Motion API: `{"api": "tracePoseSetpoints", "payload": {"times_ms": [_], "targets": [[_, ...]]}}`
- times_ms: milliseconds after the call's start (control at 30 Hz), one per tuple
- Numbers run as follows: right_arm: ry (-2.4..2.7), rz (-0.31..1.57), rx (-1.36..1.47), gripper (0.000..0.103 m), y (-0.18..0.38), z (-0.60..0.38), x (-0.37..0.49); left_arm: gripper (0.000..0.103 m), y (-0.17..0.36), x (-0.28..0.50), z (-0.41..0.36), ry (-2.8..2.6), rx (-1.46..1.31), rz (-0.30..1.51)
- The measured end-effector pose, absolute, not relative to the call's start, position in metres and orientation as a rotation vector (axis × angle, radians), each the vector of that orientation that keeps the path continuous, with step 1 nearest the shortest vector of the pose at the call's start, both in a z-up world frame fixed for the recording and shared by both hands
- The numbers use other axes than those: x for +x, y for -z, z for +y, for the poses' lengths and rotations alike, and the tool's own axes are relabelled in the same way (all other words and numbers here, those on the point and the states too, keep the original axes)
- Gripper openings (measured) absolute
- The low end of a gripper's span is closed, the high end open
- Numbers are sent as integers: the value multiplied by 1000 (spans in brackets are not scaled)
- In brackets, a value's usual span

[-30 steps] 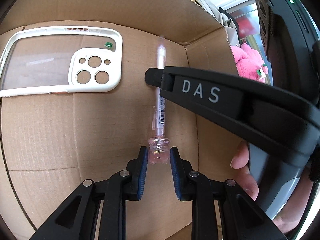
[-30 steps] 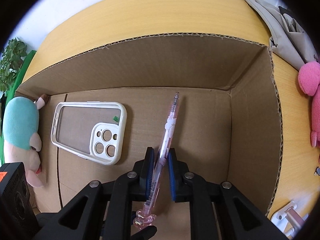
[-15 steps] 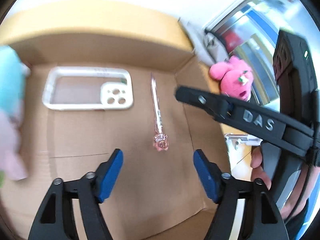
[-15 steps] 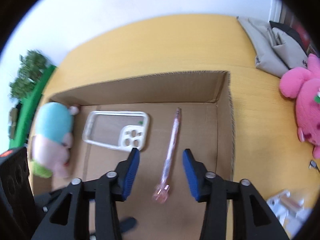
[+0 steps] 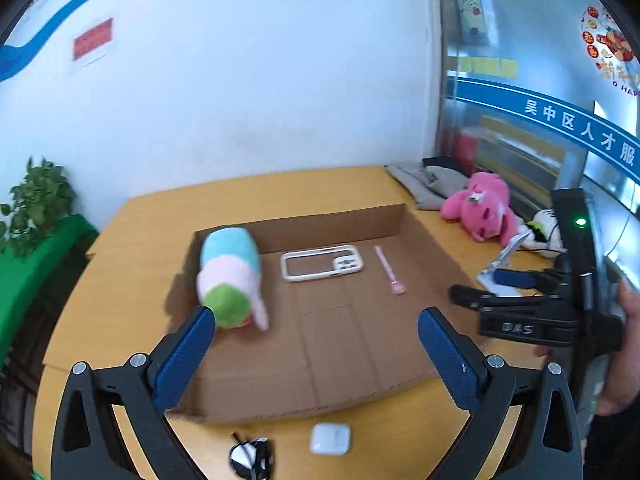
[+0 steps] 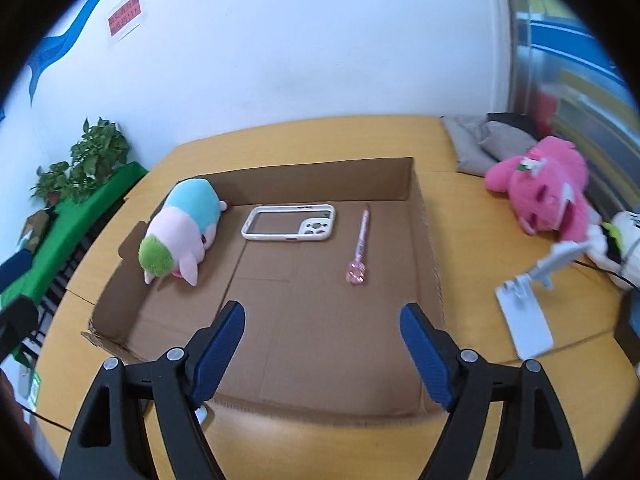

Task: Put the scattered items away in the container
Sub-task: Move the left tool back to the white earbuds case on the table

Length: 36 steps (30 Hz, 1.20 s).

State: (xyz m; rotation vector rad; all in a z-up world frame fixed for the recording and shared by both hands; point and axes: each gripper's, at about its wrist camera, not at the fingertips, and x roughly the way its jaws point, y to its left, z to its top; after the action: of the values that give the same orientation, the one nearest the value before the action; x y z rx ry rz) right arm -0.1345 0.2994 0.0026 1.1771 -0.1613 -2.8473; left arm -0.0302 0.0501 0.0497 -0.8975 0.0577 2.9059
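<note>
Three things lie inside the shallow brown cardboard box (image 6: 424, 240) on the yellow wooden table (image 6: 472, 216): a pastel blue, pink and green plush toy (image 6: 180, 232) at its left side, a white phone case with clear back (image 6: 289, 223) near the far wall, and a pink translucent pen with a bow-shaped end (image 6: 359, 247) just right of the case, apart from it. Both the left hand-held gripper (image 5: 320, 356) and the right hand-held gripper (image 6: 322, 354) hover above the box's near edge with jaws spread wide, holding nothing. Outside the box, a white earbud case (image 5: 330, 438) sits on the table by the near wall, while a bright pink plush toy (image 6: 544, 188) and a white folding phone stand (image 6: 528, 304) rest to the right.
</note>
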Motion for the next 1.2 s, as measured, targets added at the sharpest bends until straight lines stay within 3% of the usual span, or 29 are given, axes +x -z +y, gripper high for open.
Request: {"api": "tracePoseSetpoints", "payload": {"times_ms": [333,1200], "targets": [[2977,38,1096,80,-13,273,-74,103,-51,24,20,-2936,-974,-28],[2892,24,1178,80,12,263,-73,103,-25,12,28,-2853,-1065,-42]]}}
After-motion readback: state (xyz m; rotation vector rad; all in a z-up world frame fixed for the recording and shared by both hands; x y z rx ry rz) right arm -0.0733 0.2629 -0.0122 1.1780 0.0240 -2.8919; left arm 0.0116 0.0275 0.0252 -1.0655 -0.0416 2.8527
